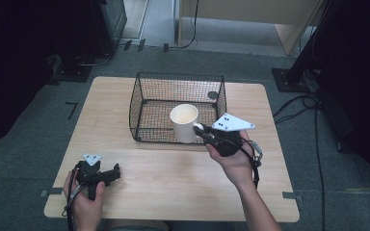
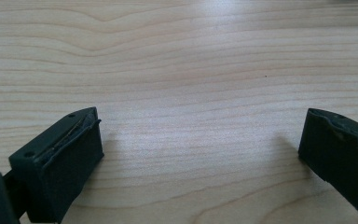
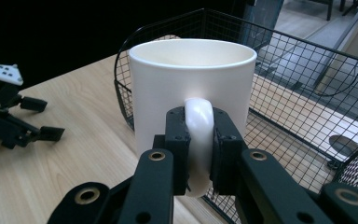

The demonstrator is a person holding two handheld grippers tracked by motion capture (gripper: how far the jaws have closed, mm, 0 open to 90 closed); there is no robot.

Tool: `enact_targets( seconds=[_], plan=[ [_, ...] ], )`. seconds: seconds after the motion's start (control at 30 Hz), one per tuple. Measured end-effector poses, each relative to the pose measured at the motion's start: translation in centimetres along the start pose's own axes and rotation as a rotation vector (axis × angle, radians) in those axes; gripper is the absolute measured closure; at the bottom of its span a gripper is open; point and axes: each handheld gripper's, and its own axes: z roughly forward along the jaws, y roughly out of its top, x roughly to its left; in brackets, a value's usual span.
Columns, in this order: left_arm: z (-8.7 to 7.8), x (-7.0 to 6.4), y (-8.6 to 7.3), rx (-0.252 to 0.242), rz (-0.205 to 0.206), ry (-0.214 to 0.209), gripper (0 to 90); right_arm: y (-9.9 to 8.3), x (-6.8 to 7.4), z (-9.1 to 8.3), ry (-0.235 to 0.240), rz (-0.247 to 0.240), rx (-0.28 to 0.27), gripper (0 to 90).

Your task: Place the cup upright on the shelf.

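Observation:
A cream mug (image 1: 185, 123) is held upright over the near rim of a black wire basket (image 1: 144, 91). My right gripper (image 1: 203, 131) is shut on the mug's handle (image 3: 199, 140), its two jaws pinching the loop from both sides. In the right gripper view the mug (image 3: 191, 84) stands in front of the basket (image 3: 303, 88). My left gripper (image 1: 112, 174) rests low at the table's near left, held in a hand, its jaws wide apart with only bare wood (image 2: 191, 93) between them. The left gripper (image 3: 23, 130) also appears far left in the right gripper view.
The wooden table (image 1: 173, 187) has bare surface between the two hands. A round hole (image 1: 213, 95) in the tabletop shows through the basket's far right corner. Cables (image 1: 298, 106) trail over the grey floor to the right, and dark stands flank the table.

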Motion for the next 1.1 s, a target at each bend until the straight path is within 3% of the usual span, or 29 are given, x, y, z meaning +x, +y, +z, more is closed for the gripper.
enact_targets(
  seconds=[0.43,0.67,0.93,1.1],
  plan=[
    [0.0,0.0,0.0,0.001,0.001,0.0,0.0,0.6,-2.2,3.3,-0.045,0.067,0.008,80.4],
    [0.0,0.0,0.0,0.001,0.001,0.001,0.0,1.3,-3.1,5.6,-0.085,0.073,0.032,80.4],
    [0.0,0.0,0.0,0.002,0.002,0.0,0.0,1.4,-4.5,9.2,-0.115,0.112,0.08,80.4],
    [0.0,0.0,0.0,0.002,0.002,0.0,0.0,0.6,-5.0,11.1,-0.123,0.133,0.139,80.4]
  ],
)
